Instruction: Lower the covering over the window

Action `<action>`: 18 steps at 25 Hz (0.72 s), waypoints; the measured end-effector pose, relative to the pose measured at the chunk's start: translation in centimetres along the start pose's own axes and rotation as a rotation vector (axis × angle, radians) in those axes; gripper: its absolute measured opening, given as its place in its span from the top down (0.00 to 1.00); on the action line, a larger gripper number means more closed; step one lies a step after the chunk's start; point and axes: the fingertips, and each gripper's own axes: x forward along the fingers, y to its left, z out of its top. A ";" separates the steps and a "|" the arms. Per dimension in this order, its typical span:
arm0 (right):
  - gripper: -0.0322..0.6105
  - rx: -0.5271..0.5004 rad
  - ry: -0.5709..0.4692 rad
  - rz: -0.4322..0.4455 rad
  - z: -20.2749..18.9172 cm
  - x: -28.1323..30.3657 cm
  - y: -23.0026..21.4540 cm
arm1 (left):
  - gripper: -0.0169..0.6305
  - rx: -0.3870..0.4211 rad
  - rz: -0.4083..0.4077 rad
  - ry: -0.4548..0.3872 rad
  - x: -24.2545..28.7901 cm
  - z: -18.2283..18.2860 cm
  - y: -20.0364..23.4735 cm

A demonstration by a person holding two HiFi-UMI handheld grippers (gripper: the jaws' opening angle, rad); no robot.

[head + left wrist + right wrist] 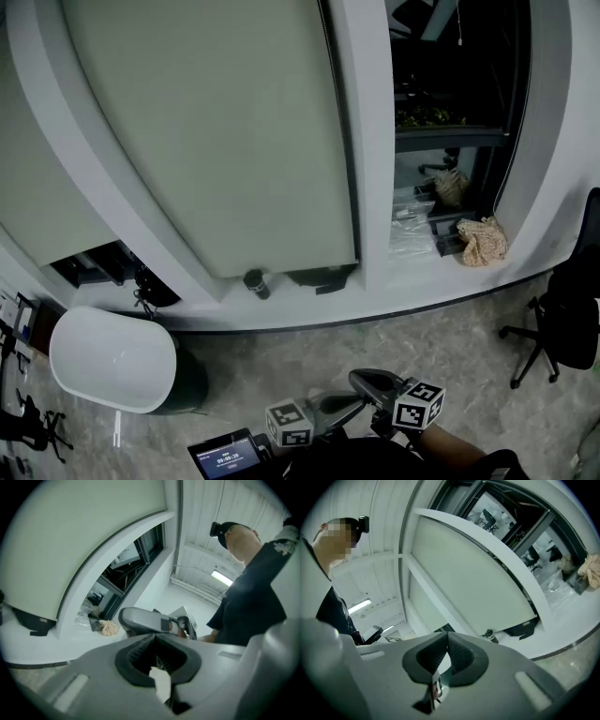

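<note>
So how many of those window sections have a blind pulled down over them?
2. The middle blind hangs almost to the sill; the left blind stops higher, leaving a dark gap. The right window is uncovered. More may lie out of frame.

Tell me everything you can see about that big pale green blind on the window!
The big pale green blind is a plain, flat, smooth sheet, like fabric, with a straight bottom edge. It hangs between white window frame bars, pulled almost down to the white sill. A thin dark gap shows below it, where a small dark cylinder stands.
</note>
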 end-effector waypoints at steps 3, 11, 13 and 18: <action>0.94 0.068 0.024 0.092 -2.1 -1.5 3.0 | 0.98 -0.012 0.017 0.006 -0.8 -1.5 -3.2; 0.94 0.146 0.026 0.185 -5.6 -1.1 8.9 | 0.97 0.021 0.054 0.007 -4.9 -3.3 -7.5; 0.94 0.149 0.021 0.202 -6.7 -0.2 11.0 | 0.97 0.032 0.057 0.006 -7.0 -3.5 -8.6; 0.94 0.142 -0.013 0.232 -10.3 2.7 17.0 | 0.97 0.073 0.044 -0.022 -14.0 -4.7 -11.7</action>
